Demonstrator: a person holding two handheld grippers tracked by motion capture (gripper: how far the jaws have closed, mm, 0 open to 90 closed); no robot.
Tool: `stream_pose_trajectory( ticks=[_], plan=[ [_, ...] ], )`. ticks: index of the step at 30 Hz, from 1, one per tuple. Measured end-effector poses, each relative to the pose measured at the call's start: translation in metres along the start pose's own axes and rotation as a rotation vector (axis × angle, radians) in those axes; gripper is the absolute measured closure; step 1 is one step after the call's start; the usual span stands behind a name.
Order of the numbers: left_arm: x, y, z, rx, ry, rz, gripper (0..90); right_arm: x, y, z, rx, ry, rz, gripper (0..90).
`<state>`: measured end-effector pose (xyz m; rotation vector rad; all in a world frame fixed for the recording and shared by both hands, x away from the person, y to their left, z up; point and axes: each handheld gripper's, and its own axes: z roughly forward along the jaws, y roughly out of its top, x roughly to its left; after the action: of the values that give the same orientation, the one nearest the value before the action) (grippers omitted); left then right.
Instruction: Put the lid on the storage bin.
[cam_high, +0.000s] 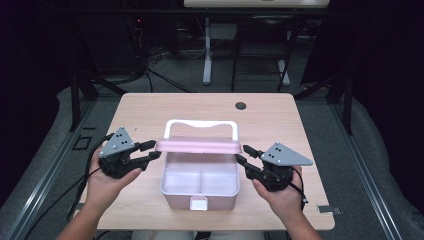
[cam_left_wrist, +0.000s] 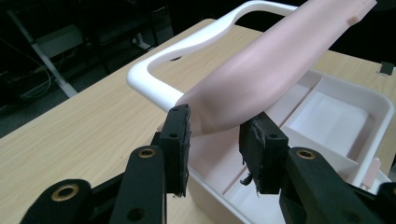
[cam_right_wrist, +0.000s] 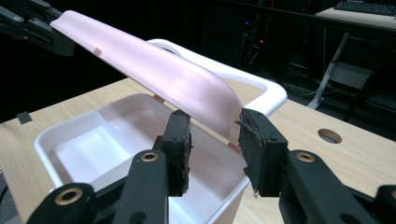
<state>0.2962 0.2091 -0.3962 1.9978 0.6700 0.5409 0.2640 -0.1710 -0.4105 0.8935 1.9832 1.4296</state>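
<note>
A pink box (cam_high: 200, 197) with a divided white inside stands in the middle of the table, its white handle (cam_high: 200, 123) folded back. Its pink lid (cam_high: 200, 146) is tilted up over the rear of the box. My left gripper (cam_high: 154, 150) is shut on the lid's left end, and my right gripper (cam_high: 243, 154) on its right end. In the left gripper view the lid (cam_left_wrist: 261, 70) fills the gap between the pads of my left gripper (cam_left_wrist: 215, 126). In the right gripper view the lid (cam_right_wrist: 159, 70) runs from my right gripper (cam_right_wrist: 212, 126) up to the left gripper (cam_right_wrist: 28, 23).
A white latch (cam_high: 198, 202) sits on the box's front wall. The wooden table (cam_high: 140, 110) has a round cable hole (cam_high: 241, 105) at the back and a small dark marker (cam_high: 325, 209) near the front right corner. Desk legs and cables stand beyond the far edge.
</note>
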Motion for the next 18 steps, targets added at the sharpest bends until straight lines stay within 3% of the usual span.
stream_pose_trajectory(
  ticks=[10,18],
  plan=[
    [-0.009,-0.017,-0.005,0.003,-0.034,-0.017,62.8,0.005,-0.015,-0.009,0.023,0.02,0.021,63.1],
    [-0.018,-0.027,-0.006,0.024,-0.039,0.001,62.9,0.011,-0.03,-0.021,0.042,0.031,0.04,63.2]
  ],
)
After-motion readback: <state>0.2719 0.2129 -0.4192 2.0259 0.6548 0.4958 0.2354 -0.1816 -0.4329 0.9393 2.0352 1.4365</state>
